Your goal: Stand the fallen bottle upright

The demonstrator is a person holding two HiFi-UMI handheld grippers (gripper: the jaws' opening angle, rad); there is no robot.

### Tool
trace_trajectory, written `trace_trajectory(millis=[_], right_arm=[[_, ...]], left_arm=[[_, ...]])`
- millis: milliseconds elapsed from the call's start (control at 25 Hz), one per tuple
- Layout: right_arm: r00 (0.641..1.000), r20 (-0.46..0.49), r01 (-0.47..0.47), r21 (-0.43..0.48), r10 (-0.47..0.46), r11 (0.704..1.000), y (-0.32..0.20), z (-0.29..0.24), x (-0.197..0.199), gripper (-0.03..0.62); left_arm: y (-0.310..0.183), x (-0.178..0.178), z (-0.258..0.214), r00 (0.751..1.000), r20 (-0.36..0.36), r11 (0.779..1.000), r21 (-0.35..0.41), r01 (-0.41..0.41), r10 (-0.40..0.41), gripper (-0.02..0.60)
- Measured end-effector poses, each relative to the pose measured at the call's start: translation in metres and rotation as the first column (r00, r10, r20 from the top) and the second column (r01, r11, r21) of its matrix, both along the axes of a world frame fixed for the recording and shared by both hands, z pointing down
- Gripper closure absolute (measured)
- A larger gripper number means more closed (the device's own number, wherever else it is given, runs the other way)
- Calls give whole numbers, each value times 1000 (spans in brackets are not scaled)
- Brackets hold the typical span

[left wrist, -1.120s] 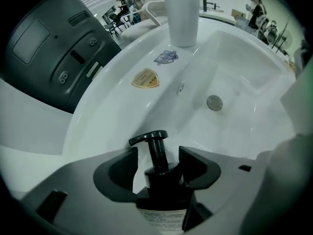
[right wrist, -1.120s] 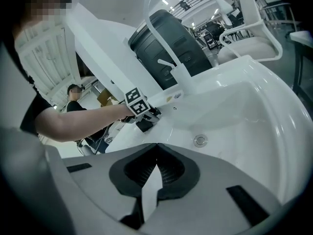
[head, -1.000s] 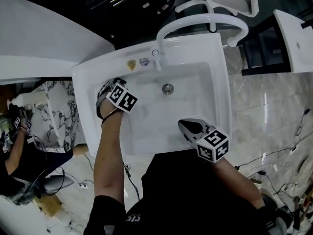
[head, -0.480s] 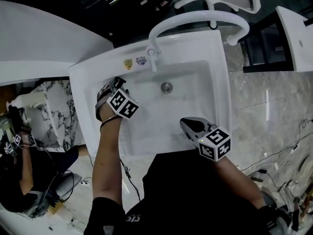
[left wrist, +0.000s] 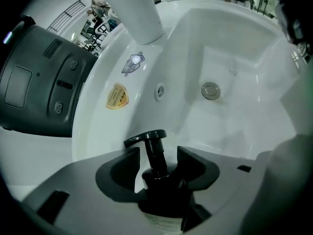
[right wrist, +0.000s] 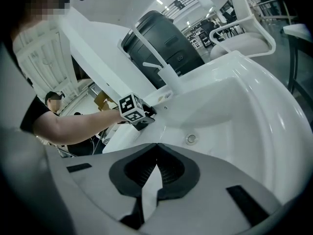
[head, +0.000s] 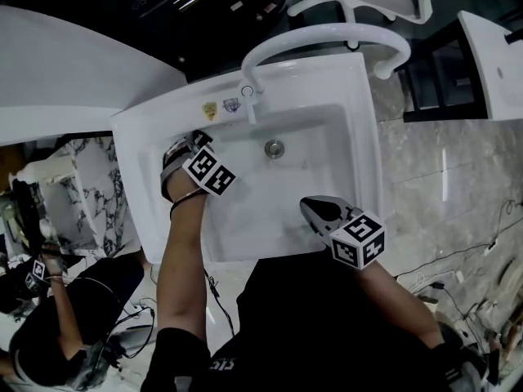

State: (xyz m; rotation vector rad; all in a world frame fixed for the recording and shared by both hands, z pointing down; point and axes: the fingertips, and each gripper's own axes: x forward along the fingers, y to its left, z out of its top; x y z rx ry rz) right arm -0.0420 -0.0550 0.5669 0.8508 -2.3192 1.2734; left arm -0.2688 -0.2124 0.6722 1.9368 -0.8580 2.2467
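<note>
While the left gripper (left wrist: 158,156) hangs over the left ledge of the white rectangular ceramic sink (head: 359,137), its jaws have just been closing and now pinch the black pump-top bottle (left wrist: 157,176). The bottle lies along the jaws, its pump head poking out past their tips toward the sink's rim; whether it touches the ceramic cannot be told. Just beyond it on the ledge sit a gold shield-shaped sticker (left wrist: 116,96) and a silvery crest sticker (left wrist: 133,63), beside the base of the white arched tubular faucet (head: 319,39). A round metal drain (head: 274,148) lies in the bare basin. The right gripper (right wrist: 156,146) hovers over the basin's front edge, jaws pressed together on nothing. Grey marble floor tiles (head: 441,178) surround the sink, with thin dark cables (head: 458,260) trailing across them.
</note>
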Motion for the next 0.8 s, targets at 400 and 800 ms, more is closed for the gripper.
trace_trajectory(millis=[400, 800], right_arm=[[999, -4, 38, -4, -38, 999, 1, 3, -9, 579], [995, -15, 95, -1, -95, 995, 6, 2, -33, 579]], left_arm=[[2, -8, -16, 981, -166, 990, 81, 116, -102, 388], [6, -17, -33, 973, -223, 989, 119, 89, -61, 563]])
